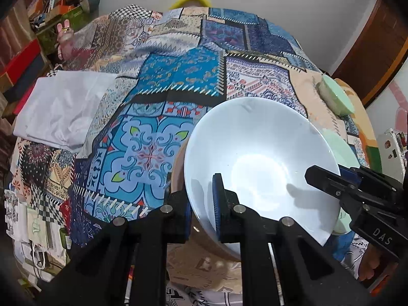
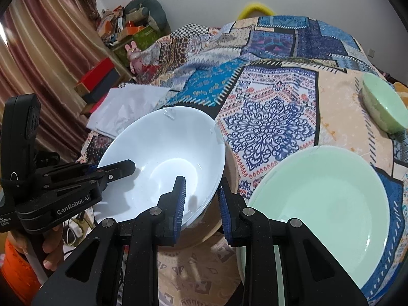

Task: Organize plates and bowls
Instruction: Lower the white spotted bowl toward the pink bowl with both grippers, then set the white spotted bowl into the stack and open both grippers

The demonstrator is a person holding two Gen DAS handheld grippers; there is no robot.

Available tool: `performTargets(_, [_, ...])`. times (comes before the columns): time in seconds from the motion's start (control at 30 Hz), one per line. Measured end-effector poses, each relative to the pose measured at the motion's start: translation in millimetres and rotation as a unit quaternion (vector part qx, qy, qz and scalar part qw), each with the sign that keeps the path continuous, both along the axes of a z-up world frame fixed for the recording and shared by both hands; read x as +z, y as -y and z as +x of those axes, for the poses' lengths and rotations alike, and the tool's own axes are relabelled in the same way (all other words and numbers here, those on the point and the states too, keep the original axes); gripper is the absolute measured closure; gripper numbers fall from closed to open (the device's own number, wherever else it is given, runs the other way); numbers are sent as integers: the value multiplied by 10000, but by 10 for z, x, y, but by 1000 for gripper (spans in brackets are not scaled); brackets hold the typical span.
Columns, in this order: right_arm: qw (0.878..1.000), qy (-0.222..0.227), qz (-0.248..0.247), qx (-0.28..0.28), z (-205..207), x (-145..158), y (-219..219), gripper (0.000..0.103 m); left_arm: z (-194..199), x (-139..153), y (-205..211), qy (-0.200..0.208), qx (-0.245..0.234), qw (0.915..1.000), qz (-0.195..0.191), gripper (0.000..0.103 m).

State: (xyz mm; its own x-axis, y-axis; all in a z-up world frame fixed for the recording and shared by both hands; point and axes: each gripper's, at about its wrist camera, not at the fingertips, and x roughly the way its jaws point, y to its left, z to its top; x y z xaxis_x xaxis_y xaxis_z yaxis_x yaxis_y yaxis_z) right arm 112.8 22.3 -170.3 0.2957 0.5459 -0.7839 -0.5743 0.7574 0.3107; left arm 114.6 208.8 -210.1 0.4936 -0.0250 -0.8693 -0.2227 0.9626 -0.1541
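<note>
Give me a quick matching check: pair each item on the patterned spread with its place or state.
Items:
1. white bowl
2. green plate
3. small green bowl
4. white sheet

Place or state:
a. far right, apart from the rest
b. far left
c. held by its rim
d. lying just right of the white bowl

Pairs: 1-c, 2-d, 3-a, 4-b

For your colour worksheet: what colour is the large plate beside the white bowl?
Pale mint green plate; the right wrist view shows it best.

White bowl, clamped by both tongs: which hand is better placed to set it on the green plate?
Right, probably. The right tongs grip the white bowl at the rim nearest the green plate, which lies just beside them; the left tongs hold the far rim.
</note>
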Motion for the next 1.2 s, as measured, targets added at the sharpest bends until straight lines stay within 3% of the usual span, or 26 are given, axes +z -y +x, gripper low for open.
performTargets(0.53, [9998, -192, -100, 41, 55, -117, -22, 79, 82, -199, 0, -215, -44, 9998, 32, 90])
performTargets(0.7, [9997, -223, -61, 80, 64, -84, -11, 77, 90, -219, 46, -213, -119, 9995, 207, 89])
performTargets(1.07, [9998, -4, -175, 139, 44, -48, 61, 77, 89, -245, 126, -250, -209, 9984, 454, 87])
performTargets(1.2, [9998, 8, -94, 159, 43, -12, 97, 77, 69, -203, 110, -291, -205, 9988, 342, 84])
